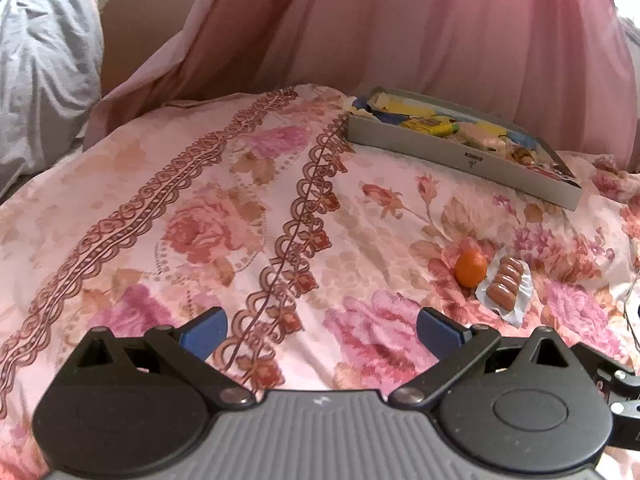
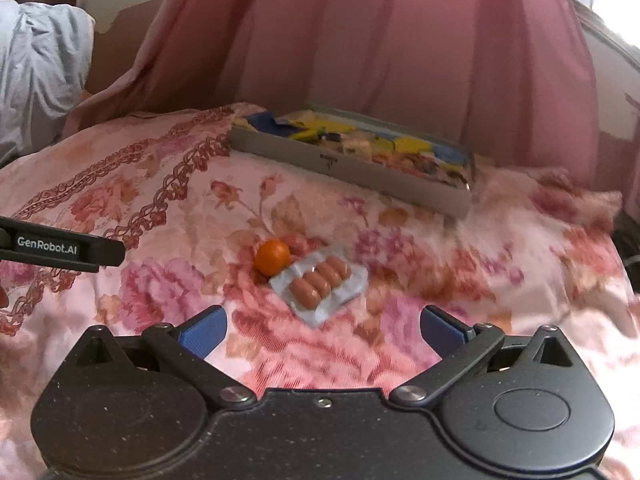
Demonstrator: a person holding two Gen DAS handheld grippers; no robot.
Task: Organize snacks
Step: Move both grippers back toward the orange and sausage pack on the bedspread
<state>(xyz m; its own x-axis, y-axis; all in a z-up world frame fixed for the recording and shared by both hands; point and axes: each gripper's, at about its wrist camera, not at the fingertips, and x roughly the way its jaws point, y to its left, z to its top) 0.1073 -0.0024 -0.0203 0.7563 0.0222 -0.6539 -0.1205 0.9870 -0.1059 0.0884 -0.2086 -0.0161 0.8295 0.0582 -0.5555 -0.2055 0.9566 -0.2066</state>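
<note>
**Two snacks left outside the box**

Floral bedding [image 1: 248, 216] covers the whole work surface, with a pink curtain [image 1: 400, 32] hanging behind it and a white pillow [image 1: 44, 64] off to the left. At the far edge of the bed sits a shallow grey box [image 1: 460, 152], already crowded with wrapped snacks in yellow, blue and tan; its contents are too small and jumbled to name one by one.

Most of the sorting therefore looks done. What remains on the bedding are two items lying well short of the box: an orange [image 2: 273, 257] and a sausage pack [image 2: 320, 284], a clear packet holding a row of small sausages. The two touch or nearly touch, the orange on the pack's left corner.

Neither tool holds anything. The left gripper [image 1: 322, 332] hovers over bare bedding with its blue pads spread wide, and the orange and pack lie ahead and to its right. The right gripper [image 2: 322, 330] is likewise spread and empty, and the pack lies just ahead of it, roughly centred between the pads. The right view is somewhat blurred.

My judgement is that the task is near its end: the pack and the orange each need picking up and placing in the box, and the right gripper is the better placed for the pack.
</note>
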